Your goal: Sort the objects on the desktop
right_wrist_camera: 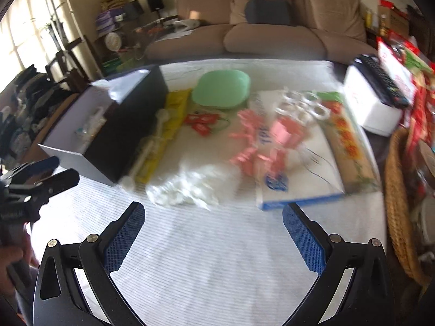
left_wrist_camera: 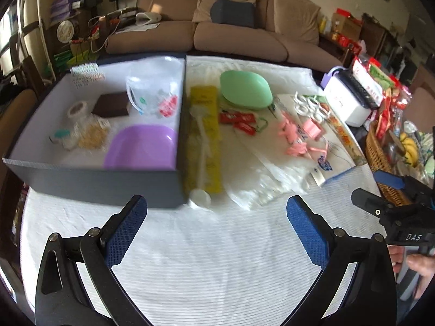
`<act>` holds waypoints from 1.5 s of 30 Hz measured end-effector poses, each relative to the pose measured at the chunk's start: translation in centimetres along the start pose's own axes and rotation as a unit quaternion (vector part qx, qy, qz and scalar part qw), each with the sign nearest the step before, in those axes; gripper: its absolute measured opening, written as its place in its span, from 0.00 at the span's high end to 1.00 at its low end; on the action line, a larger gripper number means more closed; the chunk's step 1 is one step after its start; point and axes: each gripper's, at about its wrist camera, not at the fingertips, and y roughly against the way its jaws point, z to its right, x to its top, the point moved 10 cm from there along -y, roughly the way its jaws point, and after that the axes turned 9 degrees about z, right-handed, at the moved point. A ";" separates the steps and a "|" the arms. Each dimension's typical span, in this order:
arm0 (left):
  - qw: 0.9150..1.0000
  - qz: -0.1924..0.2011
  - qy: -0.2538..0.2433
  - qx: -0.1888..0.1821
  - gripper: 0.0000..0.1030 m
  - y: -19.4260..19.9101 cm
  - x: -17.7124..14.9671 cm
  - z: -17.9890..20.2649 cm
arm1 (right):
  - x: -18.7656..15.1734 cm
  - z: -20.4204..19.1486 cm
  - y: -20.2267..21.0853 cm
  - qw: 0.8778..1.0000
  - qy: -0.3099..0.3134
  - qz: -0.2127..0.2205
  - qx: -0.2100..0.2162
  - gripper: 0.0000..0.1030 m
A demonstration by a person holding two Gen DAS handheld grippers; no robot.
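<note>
The loose things waiting to be sorted lie in the middle of both views on crinkled white plastic: a green dish [left_wrist_camera: 246, 89], red tags [left_wrist_camera: 239, 121], pink clips [left_wrist_camera: 295, 135], white rings [left_wrist_camera: 310, 107] and a long yellow packet [left_wrist_camera: 205, 135] with a white stick across it, which lies against the wall of the dark box [left_wrist_camera: 95, 179] at left. That box already holds a purple bowl [left_wrist_camera: 142, 146], a brown block [left_wrist_camera: 111, 104] and a clear bag [left_wrist_camera: 152, 97]. The left gripper [left_wrist_camera: 216, 222] and the right gripper [right_wrist_camera: 213, 229] both hang over bare striped cloth at the bottom of the frame, jaws spread wide with nothing between them. The likely trouble is the clutter: the clips and tags overlap, so a closing jaw may catch several at once or snag the plastic sheet and drag its neighbours. The packet sits so tight to the box that one finger may strike the wall. The right view is blurred, so finer spacing cannot be judged.
</note>
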 end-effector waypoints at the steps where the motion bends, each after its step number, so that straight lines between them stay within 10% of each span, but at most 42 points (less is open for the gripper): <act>1: 1.000 -0.002 0.003 0.004 0.00 -0.4 -0.7 0.6 | -0.4 0.5 0.2 1.000 -0.001 0.002 -0.008 0.00; 22: 0.996 -0.018 0.001 0.091 0.00 -7.5 -8.1 4.0 | -9.1 6.4 -5.1 0.996 -0.026 -0.011 -0.084 0.00; 45: 0.996 -0.011 0.011 0.093 0.00 -9.9 -9.5 4.4 | -9.4 7.2 -6.4 0.992 -0.023 -0.006 -0.124 0.00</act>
